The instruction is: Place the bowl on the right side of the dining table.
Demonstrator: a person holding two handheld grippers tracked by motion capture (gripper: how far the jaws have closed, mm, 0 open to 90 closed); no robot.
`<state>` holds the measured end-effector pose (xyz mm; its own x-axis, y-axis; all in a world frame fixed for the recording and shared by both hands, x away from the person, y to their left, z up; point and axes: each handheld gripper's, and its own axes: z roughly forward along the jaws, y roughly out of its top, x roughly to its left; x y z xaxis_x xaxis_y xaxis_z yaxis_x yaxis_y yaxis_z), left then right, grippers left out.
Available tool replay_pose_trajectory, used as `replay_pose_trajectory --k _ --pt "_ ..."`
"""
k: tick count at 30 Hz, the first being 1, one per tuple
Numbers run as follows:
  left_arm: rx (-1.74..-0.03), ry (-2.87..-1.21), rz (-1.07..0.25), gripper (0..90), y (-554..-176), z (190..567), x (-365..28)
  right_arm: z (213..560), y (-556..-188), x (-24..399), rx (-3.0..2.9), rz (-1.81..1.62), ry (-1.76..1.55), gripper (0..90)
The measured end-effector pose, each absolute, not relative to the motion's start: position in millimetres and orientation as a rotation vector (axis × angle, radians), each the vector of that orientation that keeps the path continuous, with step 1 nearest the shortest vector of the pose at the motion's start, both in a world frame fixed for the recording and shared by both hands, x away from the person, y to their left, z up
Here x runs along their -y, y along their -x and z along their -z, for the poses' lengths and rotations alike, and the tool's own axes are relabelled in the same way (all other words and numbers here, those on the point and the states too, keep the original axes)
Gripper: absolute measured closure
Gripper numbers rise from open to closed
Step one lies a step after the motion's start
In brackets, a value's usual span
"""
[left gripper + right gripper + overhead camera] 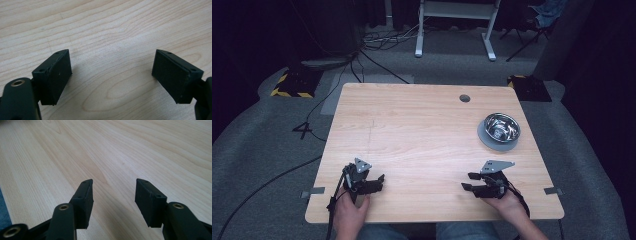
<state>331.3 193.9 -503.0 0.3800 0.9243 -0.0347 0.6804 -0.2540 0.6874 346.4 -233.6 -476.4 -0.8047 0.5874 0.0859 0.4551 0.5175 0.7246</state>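
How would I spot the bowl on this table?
Start at the wooden table and go to its far right side, past the right claw. The bowl sits there on a grey round mat; it is the one shiny metal thing on the wood.

The person's forearms run off the bottom edge of the high view, with only the left hand point(349, 212) and right hand point(504, 202) on show. From above, the left gripper point(371, 181) is too small to tell how far its jaws stand apart. A steel bowl point(501, 127) glares inside, its contents unreadable. The white frame point(456, 20) beyond the worktop point(422, 130) is cut by the top edge; the surroundings fall into darkness.
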Motion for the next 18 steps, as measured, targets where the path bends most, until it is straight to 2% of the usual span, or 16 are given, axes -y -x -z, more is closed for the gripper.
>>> replay_pose_trajectory --k 14,18 --pt "-1.375 -2.023 -0.507 16.3 -331 503 -194 492 -335 216 -2.601 -1.133 -0.809 47.0" --pt "-1.375 -2.022 -0.506 16.3 -331 503 -194 497 -334 212 -2.599 -1.124 -0.792 44.1"
